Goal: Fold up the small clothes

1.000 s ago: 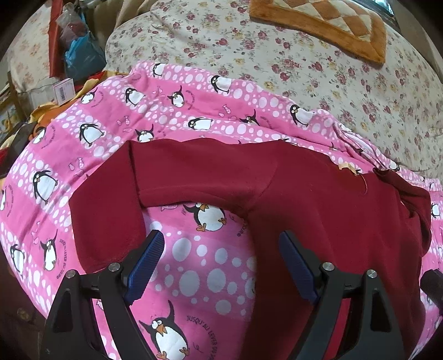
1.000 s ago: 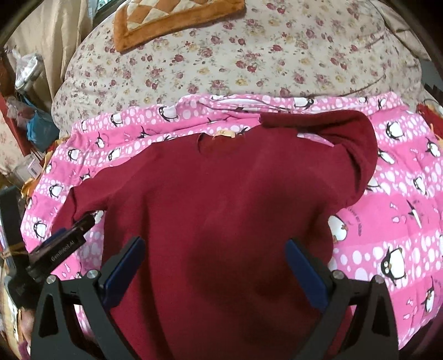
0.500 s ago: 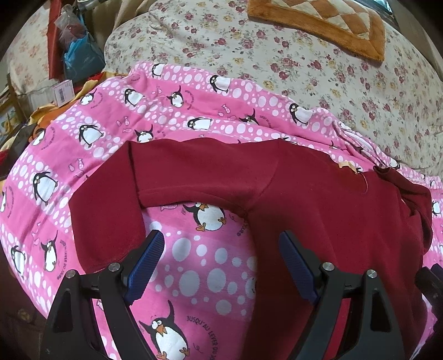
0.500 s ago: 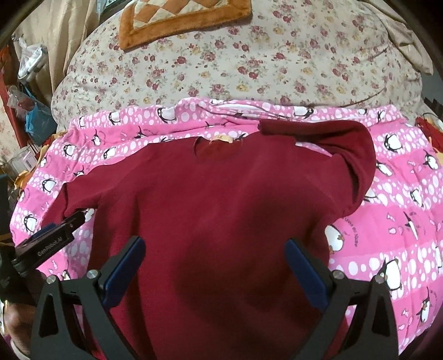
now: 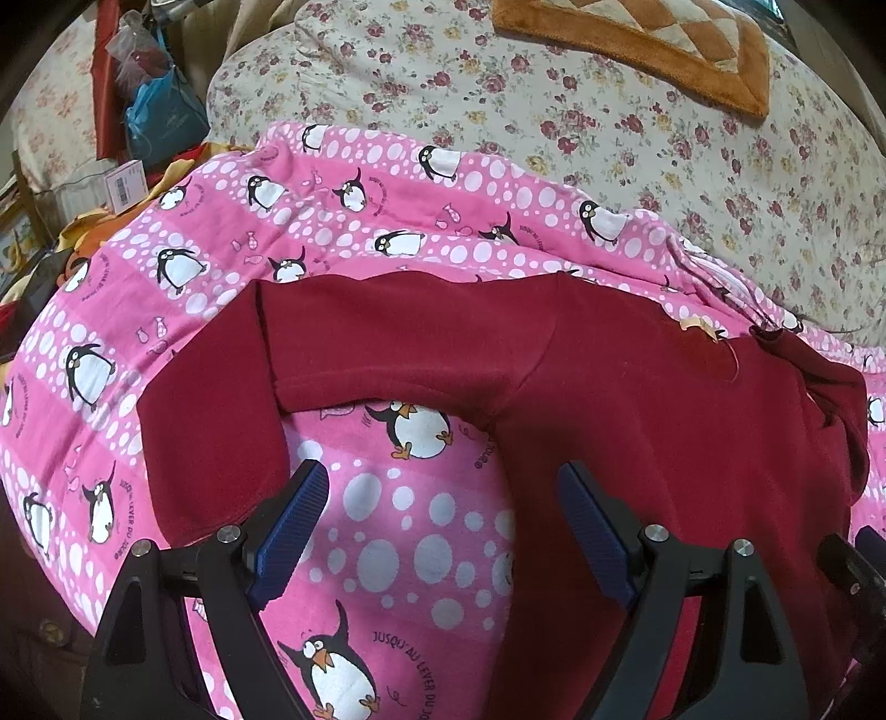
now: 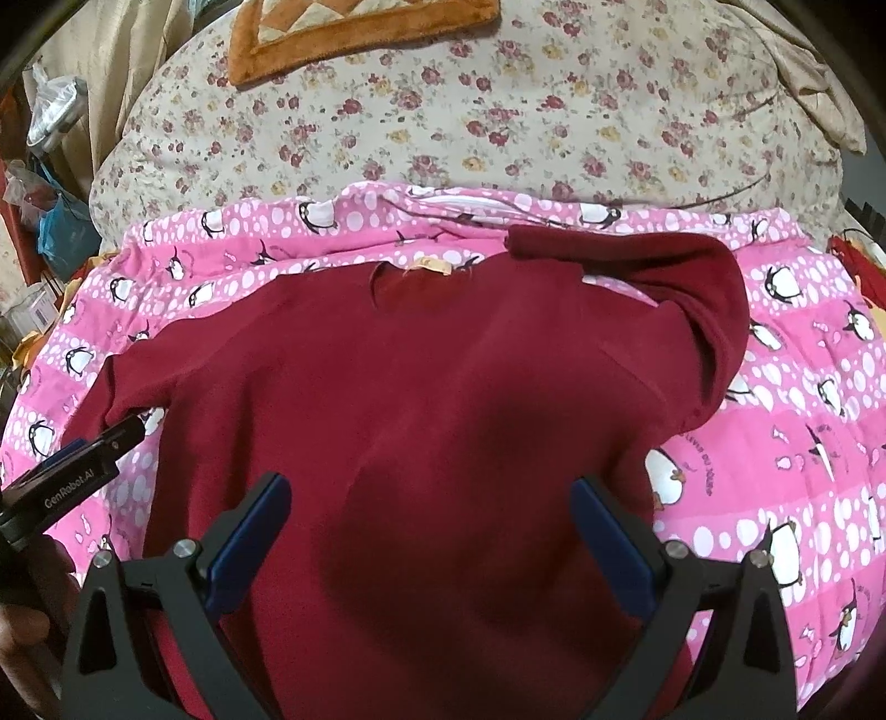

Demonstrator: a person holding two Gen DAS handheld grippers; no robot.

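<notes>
A dark red long-sleeved top (image 6: 443, 399) lies flat, neckline away from me, on a pink penguin-print blanket (image 6: 803, 443). Its left sleeve (image 5: 216, 421) bends down toward me; the right sleeve (image 6: 703, 288) is doubled back over the shoulder. My left gripper (image 5: 443, 515) hovers open above the blanket (image 5: 410, 531) between the left sleeve and the body (image 5: 664, 443), nothing between its fingers. My right gripper (image 6: 432, 531) hangs open over the lower middle of the top. The left gripper's side (image 6: 72, 476) shows at the left edge of the right wrist view.
Behind the blanket lies a floral quilt (image 6: 498, 122) with an orange-bordered mat (image 6: 354, 33) on it. At far left, off the bed, a blue bag (image 5: 160, 116), a small box (image 5: 124, 185) and other clutter stand. A hand (image 6: 22, 626) shows at lower left.
The right wrist view has drawn back and up a little, showing more quilt. The left view is nearly unchanged. Both grippers stay open.
</notes>
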